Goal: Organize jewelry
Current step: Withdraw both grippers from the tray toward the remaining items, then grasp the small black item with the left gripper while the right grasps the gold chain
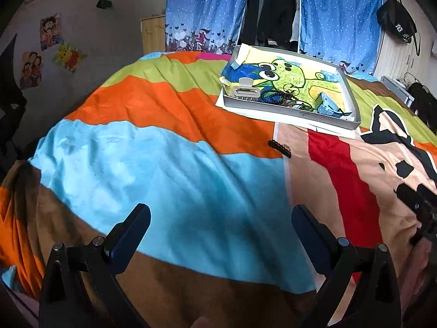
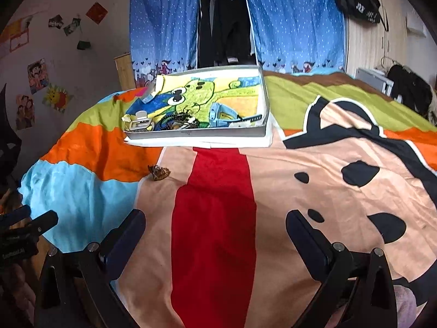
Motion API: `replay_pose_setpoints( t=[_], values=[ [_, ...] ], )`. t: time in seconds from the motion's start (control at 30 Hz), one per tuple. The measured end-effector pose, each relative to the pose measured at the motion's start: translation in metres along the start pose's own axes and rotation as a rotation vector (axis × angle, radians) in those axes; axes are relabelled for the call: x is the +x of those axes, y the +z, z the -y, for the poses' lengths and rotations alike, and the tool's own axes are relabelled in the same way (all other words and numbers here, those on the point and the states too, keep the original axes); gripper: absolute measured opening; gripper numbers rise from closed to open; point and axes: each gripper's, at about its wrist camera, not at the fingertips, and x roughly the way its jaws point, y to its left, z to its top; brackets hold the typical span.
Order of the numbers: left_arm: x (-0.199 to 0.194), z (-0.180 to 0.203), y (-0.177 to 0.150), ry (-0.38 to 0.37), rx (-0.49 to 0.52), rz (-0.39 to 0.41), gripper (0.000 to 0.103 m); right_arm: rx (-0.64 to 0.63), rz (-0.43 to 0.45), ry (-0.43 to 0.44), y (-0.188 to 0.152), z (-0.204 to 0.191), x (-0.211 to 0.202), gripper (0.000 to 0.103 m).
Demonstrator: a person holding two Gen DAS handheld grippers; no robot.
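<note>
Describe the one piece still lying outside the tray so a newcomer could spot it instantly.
Start at the white tray on the striped bedspread, lined with a green cartoon drawing. Just in front of its near-left corner, a small dark brown clip lies alone on the fabric where orange meets peach. Unlike the other jewelry, it sits outside the tray.

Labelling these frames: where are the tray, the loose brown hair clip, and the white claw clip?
tray (image 2: 196,134), right wrist view, front wall.
brown hair clip (image 2: 159,173), right wrist view, its middle.
white claw clip (image 1: 245,90), left wrist view, its body.
</note>
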Motion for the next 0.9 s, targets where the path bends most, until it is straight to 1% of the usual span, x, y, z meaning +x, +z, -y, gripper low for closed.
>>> replay_pose_setpoints(
  t=[0.13,0.2,0.37,0.43,0.47,0.53,0.6,0.67,0.7,0.77,0.8,0.83,0.87,0.9],
  values=[
    [0.012,-0.001,0.016,-0.066,0.032,-0.013,0.101,0.026,-0.045,0.052,0.006,0.007,0.012,0.103],
    [0.021,-0.003,0.027,-0.13,0.061,-0.017,0.101,0.022,-0.072,0.095,0.012,0.008,0.021,0.103],
    [0.045,-0.002,0.05,-0.225,0.136,-0.006,0.101,-0.08,-0.076,0.101,0.035,0.011,0.047,0.103],
    [0.057,0.0,0.057,-0.27,0.153,0.0,0.101,-0.084,-0.078,0.131,0.041,0.016,0.059,0.103],
    [0.063,0.0,0.059,-0.288,0.157,0.001,0.101,-0.093,-0.078,0.157,0.045,0.019,0.067,0.103],
    [0.075,0.002,0.064,-0.33,0.154,-0.006,0.101,-0.123,-0.084,0.165,0.051,0.02,0.084,0.103],
    [0.092,0.002,0.069,-0.382,0.133,-0.03,0.1,-0.148,-0.075,0.192,0.056,0.02,0.098,0.103],
    [0.103,0.003,0.074,-0.414,0.114,-0.045,0.097,-0.157,-0.073,0.223,0.06,0.021,0.113,0.102],
    [0.11,0.003,0.076,-0.425,0.104,-0.052,0.095,-0.157,-0.075,0.241,0.061,0.021,0.121,0.097],
    [0.12,0.005,0.08,-0.431,0.09,-0.065,0.086,-0.154,-0.092,0.265,0.063,0.021,0.137,0.089],
    [0.125,0.005,0.081,-0.432,0.08,-0.072,0.085,-0.151,-0.103,0.278,0.063,0.02,0.145,0.085],
    [0.128,0.006,0.081,-0.429,0.075,-0.078,0.083,-0.15,-0.109,0.286,0.064,0.02,0.15,0.083],
    [0.132,0.007,0.08,-0.415,0.07,-0.086,0.077,-0.152,-0.115,0.297,0.064,0.019,0.157,0.079],
    [0.136,0.008,0.08,-0.405,0.066,-0.097,0.073,-0.161,-0.12,0.301,0.064,0.017,0.163,0.076]
  ],
)
